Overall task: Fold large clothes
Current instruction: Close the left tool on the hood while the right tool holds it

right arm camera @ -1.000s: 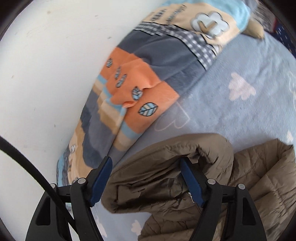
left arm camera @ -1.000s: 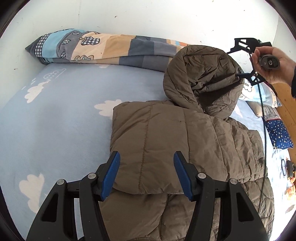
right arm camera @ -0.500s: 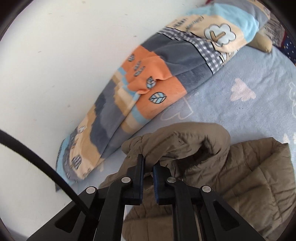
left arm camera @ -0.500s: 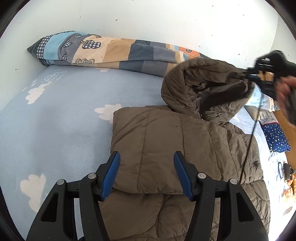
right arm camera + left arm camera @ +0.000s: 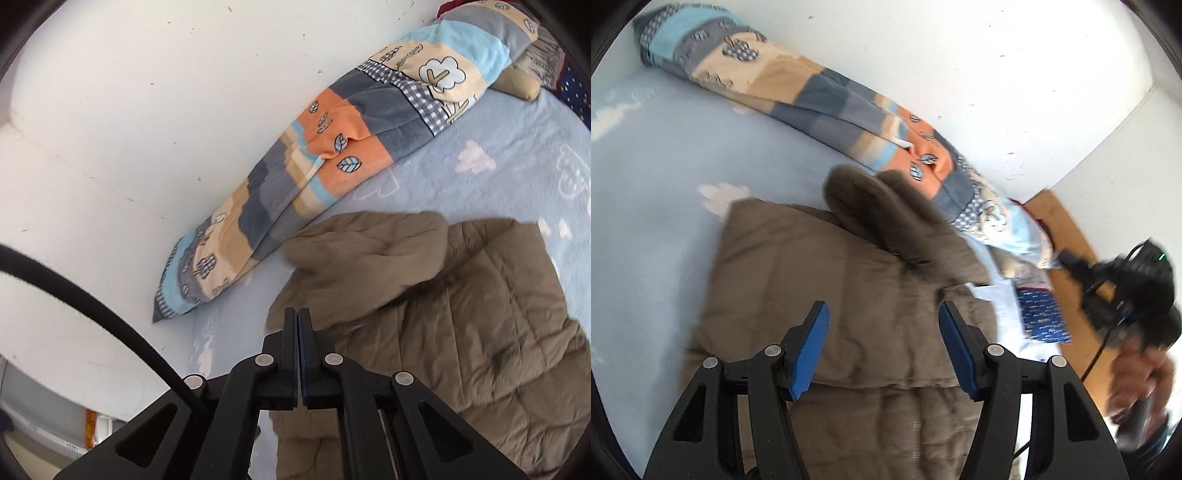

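Lying across the blue cloud-print bed sheet (image 5: 646, 206), the brown padded jacket (image 5: 827, 280) fills the middle and lower part of your left wrist view, its body folded into a thick pad with a straight edge on the left. Its hood (image 5: 882, 210) sits blurred just above the body, at the centre of the frame, close to the patchwork quilt (image 5: 798, 92) rolled along the white wall (image 5: 997, 66). Your left gripper (image 5: 882, 350) hovers over the folded body with its blue pads (image 5: 809, 350) well apart, and you cannot tell from this view whether they touch the fabric. At the right edge of that frame your right hand (image 5: 1141, 384) holds its black tool, blurred, off to the side of the jacket and over the wooden headboard (image 5: 1060, 221).

In your right wrist view the right gripper (image 5: 298, 325) has its jaws pressed together at the bottom centre, having just been closing, with no fabric caught between them. The hood (image 5: 369, 258) lies flat beyond the tips, at the centre of the frame, and the jacket (image 5: 498, 332) spreads toward the lower right. The quilt (image 5: 332, 147) runs diagonally from upper right to centre left against the wall (image 5: 147, 110), on the sheet (image 5: 498, 166). A black cable (image 5: 92, 302) curves across the lower left.
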`<state>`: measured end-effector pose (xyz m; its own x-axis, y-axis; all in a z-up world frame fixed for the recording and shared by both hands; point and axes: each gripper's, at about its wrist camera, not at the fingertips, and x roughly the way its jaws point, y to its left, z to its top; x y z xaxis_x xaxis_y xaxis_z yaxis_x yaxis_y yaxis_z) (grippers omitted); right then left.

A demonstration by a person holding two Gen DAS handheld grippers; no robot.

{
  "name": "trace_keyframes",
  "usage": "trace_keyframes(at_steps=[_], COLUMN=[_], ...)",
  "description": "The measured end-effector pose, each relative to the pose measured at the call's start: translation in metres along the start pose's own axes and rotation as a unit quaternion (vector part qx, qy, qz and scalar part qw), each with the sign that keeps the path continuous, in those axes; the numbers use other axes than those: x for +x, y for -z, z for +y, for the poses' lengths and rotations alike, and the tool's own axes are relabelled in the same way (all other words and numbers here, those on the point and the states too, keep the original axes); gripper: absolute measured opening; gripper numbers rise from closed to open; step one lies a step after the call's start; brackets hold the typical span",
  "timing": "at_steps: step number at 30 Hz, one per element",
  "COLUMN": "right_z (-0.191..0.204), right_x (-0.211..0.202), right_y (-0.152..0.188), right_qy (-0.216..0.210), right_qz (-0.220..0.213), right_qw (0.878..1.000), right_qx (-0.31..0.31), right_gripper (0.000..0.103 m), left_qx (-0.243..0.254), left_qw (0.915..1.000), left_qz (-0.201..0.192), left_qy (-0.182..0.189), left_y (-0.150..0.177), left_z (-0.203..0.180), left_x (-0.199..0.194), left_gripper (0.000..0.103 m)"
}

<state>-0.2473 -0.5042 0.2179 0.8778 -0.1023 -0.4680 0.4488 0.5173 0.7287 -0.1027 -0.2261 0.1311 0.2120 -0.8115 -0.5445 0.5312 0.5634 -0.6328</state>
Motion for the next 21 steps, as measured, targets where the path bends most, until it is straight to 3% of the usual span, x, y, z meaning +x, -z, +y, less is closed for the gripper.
trace_keyframes(at_steps=[3,5,7,8,10,11,16,21], right_z=[-0.004,-0.004,-0.014,-0.021,-0.037,-0.047,-0.100,-0.130], right_x=[0.004,0.002,0.003,0.005,0.009,0.011,0.038,0.065], right_y=[0.011,0.010,0.004,0.001,-0.003,-0.003,0.000,-0.002], right_qy=[0.006,0.028,0.016,0.015,0.017,0.017,0.014,0.002], right_qz=[0.026,0.018,0.029,0.038,0.040,0.040,0.057,0.070], right_qw=[0.999,0.999,0.999,0.999,0.999,0.999,0.995,0.988], right_qx=[-0.018,-0.043,-0.035,-0.024,-0.004,0.009,0.086,0.136], right_gripper=[0.002,0.004,0.006,0.012,0.045,0.049,0.050,0.050], left_qx=[-0.001,-0.010,-0.019,-0.019,-0.023,-0.027,-0.091,-0.125], left_qw=[1.0000,0.9999,0.9998,0.9997,0.9994,0.9992,0.9951,0.9902], left_qz=[0.004,0.005,0.004,0.004,0.006,0.008,0.039,0.062], left_qy=[-0.001,0.001,-0.005,-0.012,-0.024,-0.026,0.004,-0.005], left_y=[0.000,-0.003,-0.008,-0.010,-0.016,-0.020,-0.050,-0.080], left_z=[0.000,0.005,0.011,0.013,0.020,0.023,0.039,0.041], left_x=[0.004,0.006,0.008,0.010,0.016,0.020,0.059,0.106], left_gripper=[0.061,0.062,0.065,0.067,0.071,0.071,0.072,0.072])
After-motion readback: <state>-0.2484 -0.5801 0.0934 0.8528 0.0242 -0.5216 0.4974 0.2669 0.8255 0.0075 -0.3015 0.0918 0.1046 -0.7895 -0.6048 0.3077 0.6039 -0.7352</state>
